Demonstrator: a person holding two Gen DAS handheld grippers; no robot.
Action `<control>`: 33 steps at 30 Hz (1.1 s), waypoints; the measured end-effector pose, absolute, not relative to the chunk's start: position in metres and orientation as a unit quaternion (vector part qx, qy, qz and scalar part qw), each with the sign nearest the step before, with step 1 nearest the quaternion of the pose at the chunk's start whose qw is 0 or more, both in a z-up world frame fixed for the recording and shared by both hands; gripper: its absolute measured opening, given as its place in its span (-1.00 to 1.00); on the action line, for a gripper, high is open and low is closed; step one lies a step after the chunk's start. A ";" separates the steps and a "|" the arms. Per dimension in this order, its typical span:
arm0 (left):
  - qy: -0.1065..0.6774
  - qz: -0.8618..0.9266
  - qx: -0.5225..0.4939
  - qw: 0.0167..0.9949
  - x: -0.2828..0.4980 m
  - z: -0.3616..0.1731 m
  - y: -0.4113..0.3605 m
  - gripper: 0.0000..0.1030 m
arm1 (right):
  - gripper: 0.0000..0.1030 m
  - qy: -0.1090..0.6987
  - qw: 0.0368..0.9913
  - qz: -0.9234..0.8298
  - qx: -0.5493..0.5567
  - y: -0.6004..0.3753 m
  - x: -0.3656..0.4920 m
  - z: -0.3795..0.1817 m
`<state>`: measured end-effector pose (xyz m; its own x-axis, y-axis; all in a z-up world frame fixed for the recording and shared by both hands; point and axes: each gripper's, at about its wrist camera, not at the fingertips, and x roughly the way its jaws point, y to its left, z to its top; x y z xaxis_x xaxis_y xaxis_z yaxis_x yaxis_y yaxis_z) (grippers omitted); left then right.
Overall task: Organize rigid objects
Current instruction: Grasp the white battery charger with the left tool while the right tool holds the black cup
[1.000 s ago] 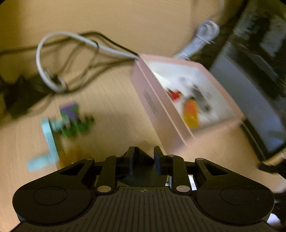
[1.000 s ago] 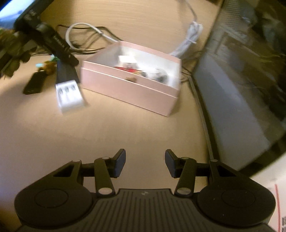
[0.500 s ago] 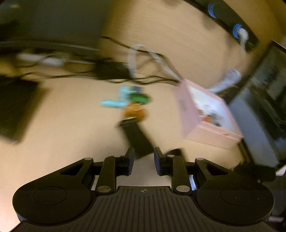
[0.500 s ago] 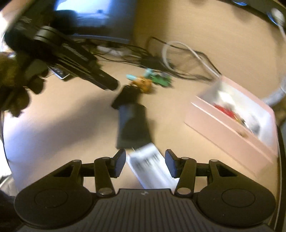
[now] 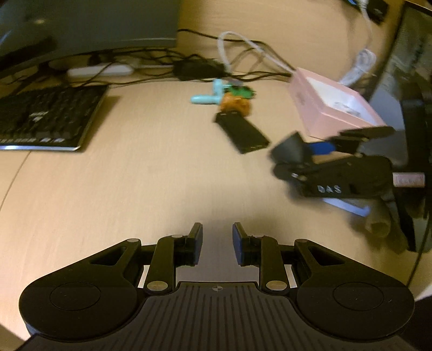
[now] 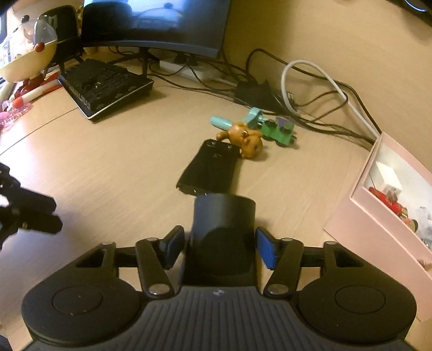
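1. The wooden desk is crowded at the back: a monitor, a black keyboard and a tangle of cables that any wide sweep could snag.
2. The pink box sits at the right edge, open-topped, with small red and white bits already inside. It looks like the place for the loose items.
3. The right gripper straddles a dark block lying flat on the desk. Its jaws have just been opening, and there is a gap between the blue pads and the block on each side, so nothing is clamped.
4. If it closes off-centre, I'd expect the block to twist or skid into the flat black device just beyond.
5. The left gripper hangs over bare desk, jaws slightly apart and empty.
6. The brown bear figure, green toy and teal piece are bunched together; one nudge could scatter them.
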<state>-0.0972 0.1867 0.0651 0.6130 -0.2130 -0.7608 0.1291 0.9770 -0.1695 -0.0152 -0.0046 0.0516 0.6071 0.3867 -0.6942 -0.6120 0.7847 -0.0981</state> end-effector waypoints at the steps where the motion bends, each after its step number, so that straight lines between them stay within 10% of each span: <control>1: 0.430 -0.109 -0.045 0.895 -0.097 0.067 0.184 -0.48 | 0.00 0.343 0.881 0.286 -0.158 -0.005 -0.015 0.055; 19: 0.445 -0.384 0.207 0.782 -0.092 0.057 0.020 -0.41 | 0.00 0.359 0.927 0.079 -0.079 -0.164 -0.103 0.075; 26: 0.457 -0.443 0.262 0.725 -0.093 0.056 -0.016 0.39 | 0.00 0.381 0.923 0.029 -0.042 -0.190 -0.136 0.057; 33: 0.415 -0.456 0.286 0.733 -0.062 0.074 -0.004 0.26 | 0.00 0.396 0.918 -0.005 -0.006 -0.205 -0.152 0.042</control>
